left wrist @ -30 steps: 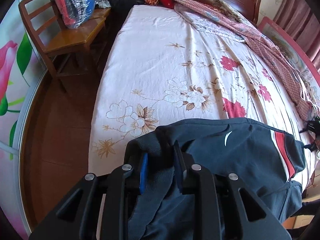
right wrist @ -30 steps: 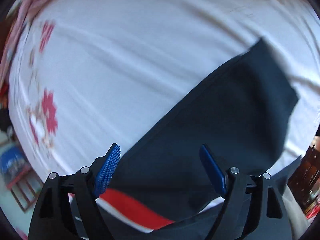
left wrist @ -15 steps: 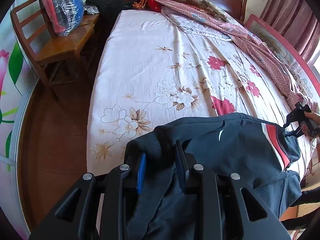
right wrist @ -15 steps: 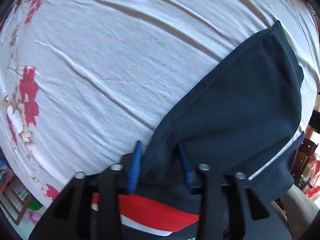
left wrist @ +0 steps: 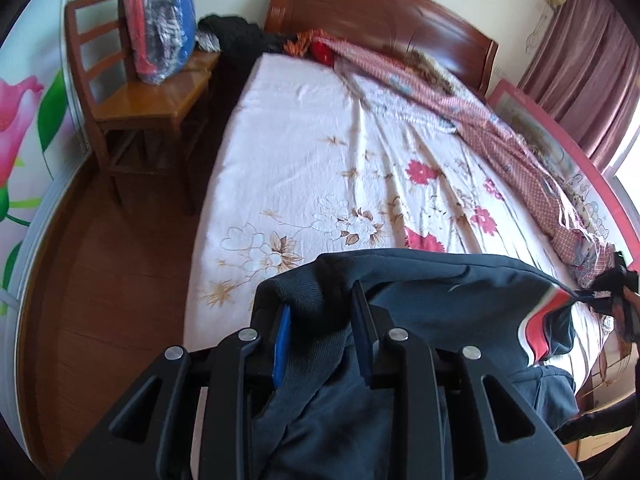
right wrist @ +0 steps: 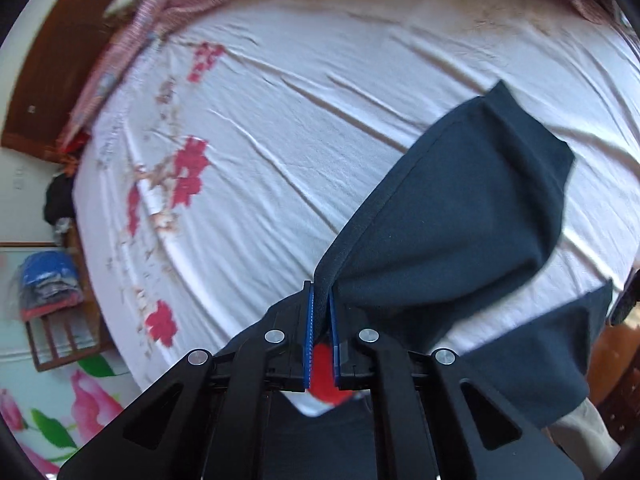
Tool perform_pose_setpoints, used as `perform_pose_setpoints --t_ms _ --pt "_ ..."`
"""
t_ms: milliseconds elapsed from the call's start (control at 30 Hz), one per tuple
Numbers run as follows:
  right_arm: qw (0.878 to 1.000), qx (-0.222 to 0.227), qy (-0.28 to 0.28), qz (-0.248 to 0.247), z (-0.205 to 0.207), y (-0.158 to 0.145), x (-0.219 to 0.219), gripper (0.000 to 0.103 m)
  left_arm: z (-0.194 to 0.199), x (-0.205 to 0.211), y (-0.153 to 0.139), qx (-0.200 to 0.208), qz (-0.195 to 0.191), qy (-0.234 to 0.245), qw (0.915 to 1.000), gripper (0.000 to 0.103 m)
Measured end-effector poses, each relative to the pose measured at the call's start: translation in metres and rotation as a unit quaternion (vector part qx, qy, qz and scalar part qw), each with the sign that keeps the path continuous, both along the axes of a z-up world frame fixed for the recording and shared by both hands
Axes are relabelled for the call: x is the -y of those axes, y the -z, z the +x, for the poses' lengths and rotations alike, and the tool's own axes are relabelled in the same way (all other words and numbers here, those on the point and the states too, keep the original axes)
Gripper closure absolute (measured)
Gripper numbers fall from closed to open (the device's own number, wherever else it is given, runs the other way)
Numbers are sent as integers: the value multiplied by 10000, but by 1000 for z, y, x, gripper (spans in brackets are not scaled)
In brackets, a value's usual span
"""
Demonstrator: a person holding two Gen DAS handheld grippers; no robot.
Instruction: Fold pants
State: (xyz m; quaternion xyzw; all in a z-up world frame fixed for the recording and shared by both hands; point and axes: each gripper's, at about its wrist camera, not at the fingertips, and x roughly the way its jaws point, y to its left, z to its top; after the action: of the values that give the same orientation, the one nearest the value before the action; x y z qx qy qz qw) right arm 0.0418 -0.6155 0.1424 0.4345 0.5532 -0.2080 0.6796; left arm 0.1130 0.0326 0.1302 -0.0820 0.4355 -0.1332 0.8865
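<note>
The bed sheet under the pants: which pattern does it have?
White bed sheet with red and beige flowers; left wrist view.

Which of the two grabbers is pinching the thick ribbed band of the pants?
The left gripper: the dark pants' ribbed band bunches between its pads. The right gripper clamps a thin seamed edge instead.

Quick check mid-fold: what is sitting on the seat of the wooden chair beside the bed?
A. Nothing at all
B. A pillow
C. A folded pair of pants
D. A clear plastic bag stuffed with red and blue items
D: in the left wrist view the wooden chair carries a clear plastic bag with red and blue contents, leaning against its backrest.
</note>
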Motion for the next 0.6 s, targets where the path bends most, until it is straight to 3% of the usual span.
perform_pose_setpoints --t_ms 100,200,233,367,533,600 --pt "9989 442 -117 -87 -63 -26 -8 97 -39 -12 -14 289 34 -28 9996 75" --pt "9977 580 -201 -291 -122 -29 -24 97 -83 -27 -20 446 83 -41 9990 73" --pt "9971 688 -215 -242 -143 -25 -28 97 -98 -30 -20 513 90 -54 9986 73" --pt "9969 702 -205 -288 -208 6 -42 97 -168 -29 -7 827 728 112 9939 71" --pt "9973 556 -185 -450 -249 53 -58 97 -220 -26 36 813 1186 234 9893 70" --pt "9973 517 -86 -519 -262 67 -59 97 -236 -22 51 941 1519 269 9835 69"
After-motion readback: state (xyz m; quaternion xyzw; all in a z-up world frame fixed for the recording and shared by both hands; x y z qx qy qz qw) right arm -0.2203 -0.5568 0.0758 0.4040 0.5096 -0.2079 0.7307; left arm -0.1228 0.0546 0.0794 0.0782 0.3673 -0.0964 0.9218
